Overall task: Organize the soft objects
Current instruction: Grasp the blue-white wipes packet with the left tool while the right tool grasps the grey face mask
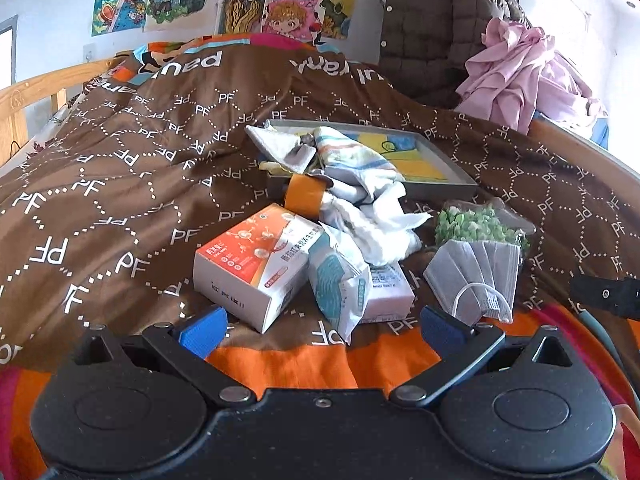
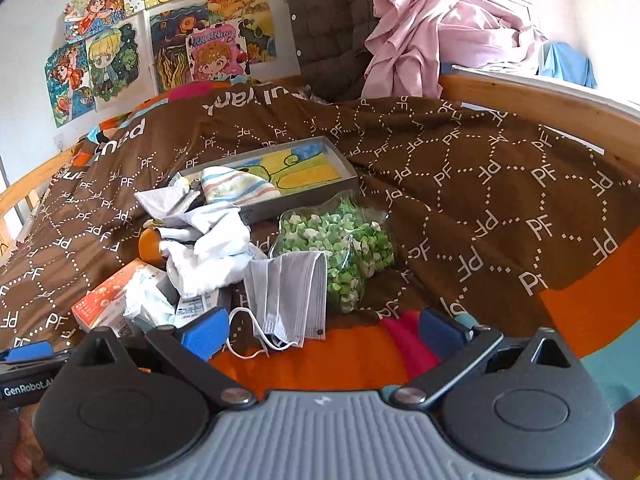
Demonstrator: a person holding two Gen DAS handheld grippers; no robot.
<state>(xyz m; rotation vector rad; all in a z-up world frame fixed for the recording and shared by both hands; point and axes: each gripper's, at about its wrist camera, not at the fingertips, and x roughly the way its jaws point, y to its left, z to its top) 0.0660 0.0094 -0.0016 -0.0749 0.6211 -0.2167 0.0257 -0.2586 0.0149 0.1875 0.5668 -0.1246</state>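
Note:
A pile of soft things lies on the brown quilt (image 1: 120, 184). White crumpled cloth (image 1: 372, 216) spills from a grey tray (image 1: 440, 188), with a striped cloth (image 1: 352, 152) lying in it. A grey face mask (image 1: 476, 272) lies right of the pile, against a clear bag of green paper stars (image 1: 476, 224). A tissue pack (image 1: 340, 280) leans on an orange-white box (image 1: 252, 260). My left gripper (image 1: 320, 326) is open and empty, just short of the boxes. My right gripper (image 2: 322, 330) is open and empty, just before the mask (image 2: 288, 292) and the star bag (image 2: 340, 248).
An orange tape roll (image 1: 304, 196) sits by the tray (image 2: 296, 200). A small white box (image 1: 388, 292) lies under the cloth (image 2: 208, 252). A brown quilted jacket (image 1: 432, 28) and pink clothing (image 1: 516, 72) hang at the back right. The wooden bed frame (image 2: 520, 96) rims the quilt.

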